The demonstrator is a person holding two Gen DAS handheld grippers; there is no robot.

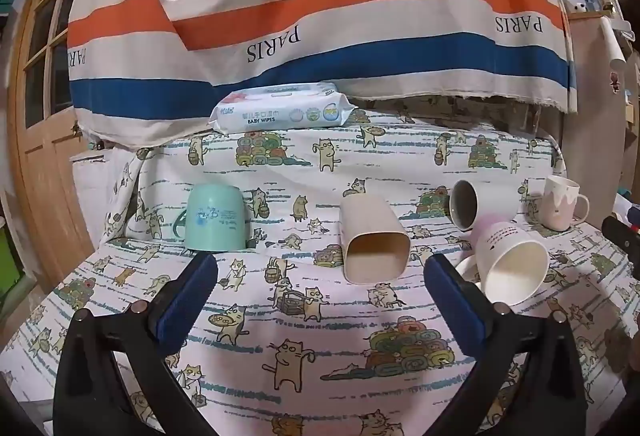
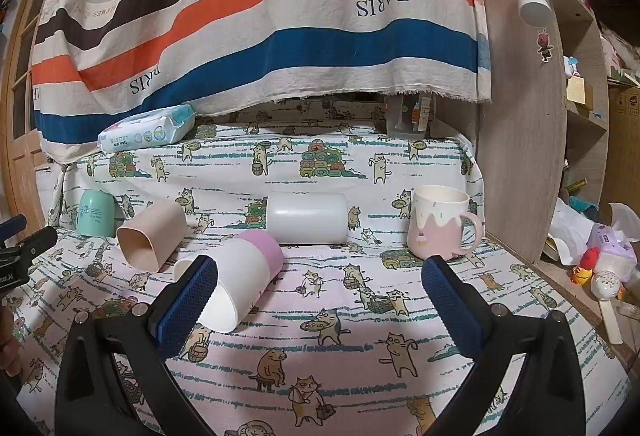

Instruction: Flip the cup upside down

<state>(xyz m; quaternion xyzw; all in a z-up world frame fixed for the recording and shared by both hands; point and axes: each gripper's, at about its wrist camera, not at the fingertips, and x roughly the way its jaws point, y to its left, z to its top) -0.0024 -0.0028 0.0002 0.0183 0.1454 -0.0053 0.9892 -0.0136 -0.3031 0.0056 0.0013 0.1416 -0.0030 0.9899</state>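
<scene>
Several cups sit on the cat-print cloth. A mint green cup (image 1: 214,218) (image 2: 96,212) stands upside down at the left. A beige square cup (image 1: 374,240) (image 2: 152,239) lies on its side. A white-and-lilac cup (image 1: 510,262) (image 2: 240,278) lies on its side. A white cup with a dark inside (image 1: 480,204) (image 2: 307,218) lies on its side. A pink-and-white mug (image 1: 562,207) (image 2: 440,226) stands upright at the right. My left gripper (image 1: 320,276) is open and empty, in front of the beige cup. My right gripper (image 2: 320,282) is open and empty, with its left finger beside the white-and-lilac cup.
A pack of baby wipes (image 1: 282,108) (image 2: 148,129) lies on the raised back ledge under a striped hanging cloth (image 1: 320,15). A wooden shelf unit (image 2: 532,115) stands at the right with clutter beside it. A wooden door (image 1: 40,115) is at the left.
</scene>
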